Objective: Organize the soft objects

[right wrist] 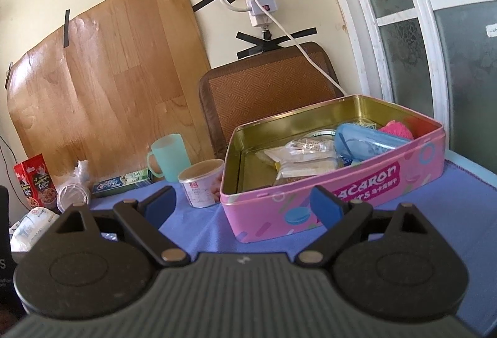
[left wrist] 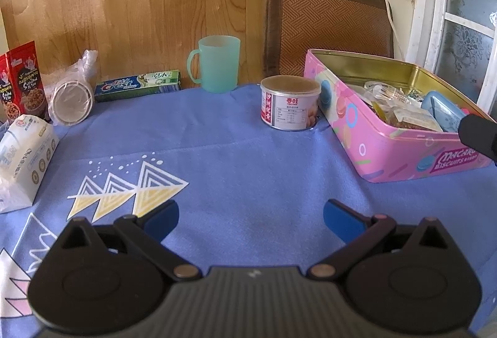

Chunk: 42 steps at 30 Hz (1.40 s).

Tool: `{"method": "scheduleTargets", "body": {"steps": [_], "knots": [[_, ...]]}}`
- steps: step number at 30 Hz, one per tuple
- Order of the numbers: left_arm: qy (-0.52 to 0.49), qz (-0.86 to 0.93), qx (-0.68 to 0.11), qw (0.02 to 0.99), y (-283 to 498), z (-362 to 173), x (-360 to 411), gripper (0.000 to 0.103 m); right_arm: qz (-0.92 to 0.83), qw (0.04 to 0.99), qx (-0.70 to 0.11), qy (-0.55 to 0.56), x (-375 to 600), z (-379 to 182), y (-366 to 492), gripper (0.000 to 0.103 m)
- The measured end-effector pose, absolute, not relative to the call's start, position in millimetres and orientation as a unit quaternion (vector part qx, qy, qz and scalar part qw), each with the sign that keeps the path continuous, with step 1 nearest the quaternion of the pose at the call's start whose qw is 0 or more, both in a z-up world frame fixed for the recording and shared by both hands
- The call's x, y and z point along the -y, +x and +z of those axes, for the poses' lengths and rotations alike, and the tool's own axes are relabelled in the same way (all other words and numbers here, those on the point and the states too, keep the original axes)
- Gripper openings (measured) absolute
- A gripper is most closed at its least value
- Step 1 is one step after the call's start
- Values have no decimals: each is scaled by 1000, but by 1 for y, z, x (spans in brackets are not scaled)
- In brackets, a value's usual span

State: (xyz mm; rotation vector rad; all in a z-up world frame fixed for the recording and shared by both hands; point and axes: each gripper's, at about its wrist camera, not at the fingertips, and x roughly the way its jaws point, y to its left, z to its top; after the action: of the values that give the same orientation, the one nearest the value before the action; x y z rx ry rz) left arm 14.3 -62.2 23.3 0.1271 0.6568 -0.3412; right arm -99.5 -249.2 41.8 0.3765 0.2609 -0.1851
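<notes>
Grippers first: left hand-held gripper (left wrist: 251, 215) spread wide over bare blue cloth, nothing between blue pads (left wrist: 164, 218); right hand-held gripper (right wrist: 243, 203) likewise spread, empty, hovering just before the pink macaron biscuit tin (right wrist: 335, 182).

Soft stuff: white tissue pack (left wrist: 26, 151) at far left of bench (left wrist: 248, 170), near the left gripper's side; clear crinkled plastic bag w/ round lid (left wrist: 73, 99) just behind it. Already in tin: small sachets and clear packets (right wrist: 298, 161), blue case (right wrist: 369, 137), pink knitted-looking item (right wrist: 394, 127) at far corner.

Probably between picks, w/ tissue pack the likely next target. For a good pick: approach w/ left gripper, centre pads across the pack's short sides, close gently — film wrap slippery, contents compress, so squeeze till firm, not crushed. Lift clear of cloth to avoid dragging wrinkles. Route over the can (left wrist: 290, 102), not through it. Drop into the free gold-floored left part of tin.

Materials: tin rigid, glossy pink outside, brassy inside, thin upright walls, rounded corners. Can cylindrical, metal, paper-labelled. Mint plastic mug (left wrist: 217, 63) translucent, w/ handle. Crest toothpaste box (left wrist: 138, 85) and red snack box (left wrist: 21, 80) cardboard, stiff — prob. not soft-item candidates. Cloth matte, slightly creased, printed triangles.
</notes>
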Motion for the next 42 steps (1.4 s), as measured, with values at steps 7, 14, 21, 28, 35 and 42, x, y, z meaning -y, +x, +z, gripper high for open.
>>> {"method": "scheduleTargets", "body": {"steps": [7, 14, 21, 28, 35, 42], "knots": [[57, -171, -332, 926, 14, 23, 62, 103, -89, 969, -126, 194, 251, 43, -100, 95], [48, -180, -340, 922, 14, 24, 61, 103, -91, 969, -126, 193, 251, 44, -99, 95], [41, -186, -352, 917, 17, 23, 60, 103, -90, 967, -131, 197, 252, 42, -98, 95], [36, -189, -357, 914, 18, 22, 59, 103, -93, 965, -137, 202, 253, 39, -97, 95], [49, -175, -350, 919, 17, 24, 61, 103, -89, 966, -137, 203, 252, 39, -98, 95], [54, -158, -342, 925, 17, 27, 58, 103, -87, 966, -134, 202, 254, 40, -99, 95]]}}
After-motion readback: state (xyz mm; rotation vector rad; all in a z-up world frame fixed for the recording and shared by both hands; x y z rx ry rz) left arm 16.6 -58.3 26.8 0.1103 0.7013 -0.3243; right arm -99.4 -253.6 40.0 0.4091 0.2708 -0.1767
